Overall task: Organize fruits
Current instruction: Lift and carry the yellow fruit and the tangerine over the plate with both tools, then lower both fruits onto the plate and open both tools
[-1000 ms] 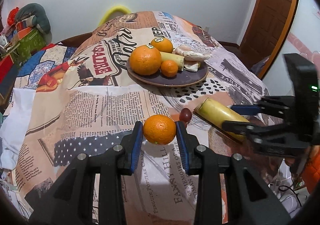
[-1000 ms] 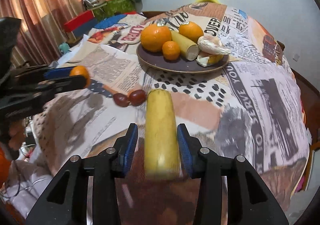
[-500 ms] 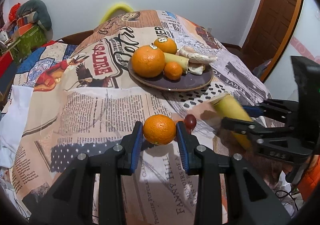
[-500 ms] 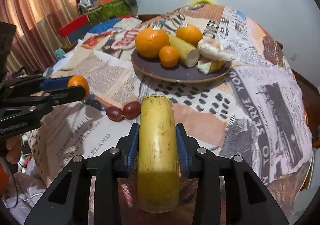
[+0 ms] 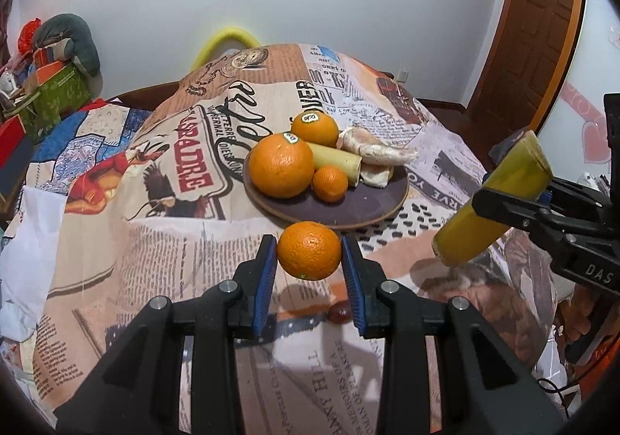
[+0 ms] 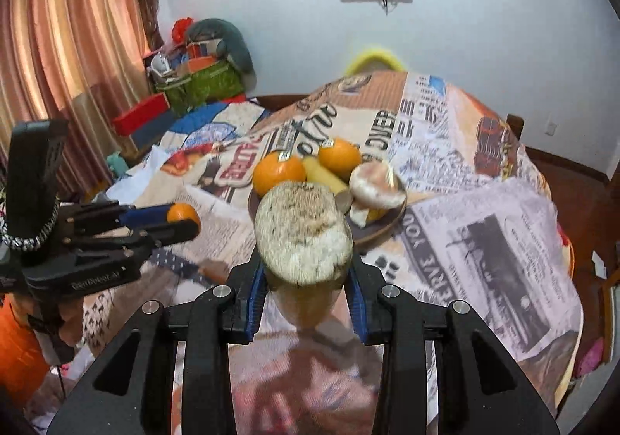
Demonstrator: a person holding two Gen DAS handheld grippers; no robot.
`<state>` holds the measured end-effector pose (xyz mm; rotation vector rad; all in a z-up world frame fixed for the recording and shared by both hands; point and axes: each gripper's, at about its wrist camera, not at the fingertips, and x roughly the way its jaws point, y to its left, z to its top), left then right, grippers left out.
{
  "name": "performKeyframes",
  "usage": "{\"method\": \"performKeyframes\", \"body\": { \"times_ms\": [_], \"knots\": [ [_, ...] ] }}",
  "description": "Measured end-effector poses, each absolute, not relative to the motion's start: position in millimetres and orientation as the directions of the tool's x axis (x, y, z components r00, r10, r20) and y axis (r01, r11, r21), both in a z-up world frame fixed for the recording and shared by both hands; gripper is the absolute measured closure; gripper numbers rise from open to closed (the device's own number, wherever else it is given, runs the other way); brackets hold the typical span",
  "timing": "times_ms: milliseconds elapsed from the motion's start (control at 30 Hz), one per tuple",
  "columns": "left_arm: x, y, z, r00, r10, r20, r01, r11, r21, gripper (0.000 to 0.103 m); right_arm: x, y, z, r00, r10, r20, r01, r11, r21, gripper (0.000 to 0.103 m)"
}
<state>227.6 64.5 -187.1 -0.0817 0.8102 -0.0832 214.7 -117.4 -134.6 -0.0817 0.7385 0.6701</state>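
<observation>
Orange and yellow fruit, one piece in each tool, both clear of the newsprint-patterned tablecloth. The left gripper clamps a small round orange between its blue pads, pressing on both sides. The right gripper, whose jaws have just been closing, is shut on a thick yellow cut stalk with a pale fibrous end; in the left wrist view this stalk tilts steeply, upper end away from the camera. The goal, judged from the task, is the dark round plate, which carries two large oranges, one small orange, a second yellow stalk and pale peeled segments. The plate lies directly ahead of the left gripper, just beyond the held orange, with its near rim bare; this hand seems the nearer. From the right gripper the plate lies ahead and slightly right, largely hidden behind the stalk's cut face. The stalk's long axis points roughly toward the plate, so it will probably need laying flat. A small dark red fruit rests on the cloth below the left jaws.
</observation>
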Motion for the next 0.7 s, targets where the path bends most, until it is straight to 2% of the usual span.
{"method": "performKeyframes", "body": {
  "times_ms": [700],
  "knots": [
    [296.2,64.9,-218.4,0.653,-0.159,-0.74,0.053,0.985,-0.164,0.069,272.6,-94.1,-150.8,0.526,0.525,-0.669,-0.585,0.794,0.163,0.07]
  ]
}}
